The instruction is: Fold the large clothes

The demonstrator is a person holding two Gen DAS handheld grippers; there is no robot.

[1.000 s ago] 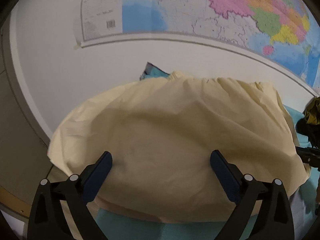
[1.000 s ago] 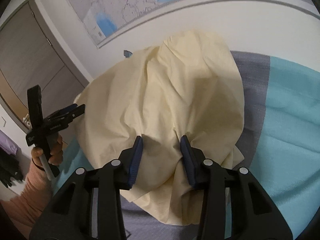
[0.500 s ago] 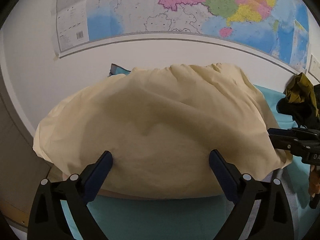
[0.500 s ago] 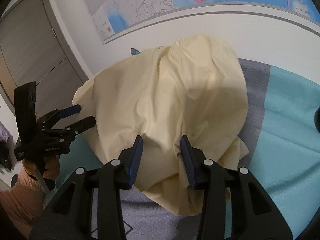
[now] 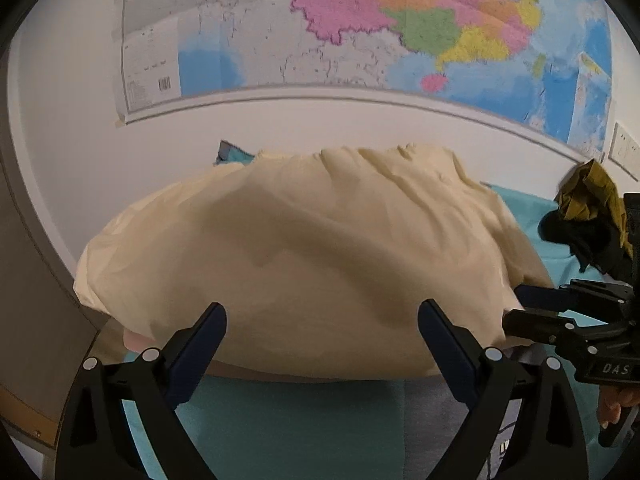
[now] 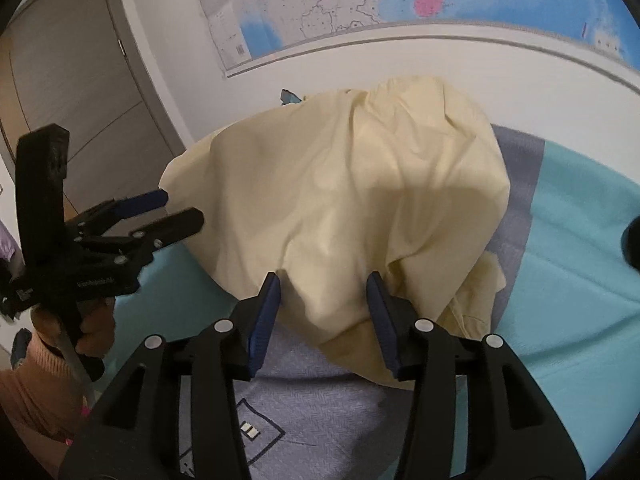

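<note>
Garment: one large pale-yellow cloth garment (image 6: 352,184) lies heaped on the bed, against the far wall under the map.
Bed: teal and grey-lilac bedding (image 6: 580,248).
Left gripper (image 5: 320,332): jaws wide apart, empty, hovering just near of the garment's near edge.
Right gripper (image 6: 324,300): jaws apart, a fold of fabric bulging between them; not clamped.
Step, as I judge: taking hold of the near hem to fold.
Doing it well: pinch one layer at each near corner, lift evenly, keep the edge taut.
Count: two grippers, one yellow garment, one dark olive-and-black clothing pile (image 5: 588,216) far right, one wall map (image 5: 360,20).
</note>
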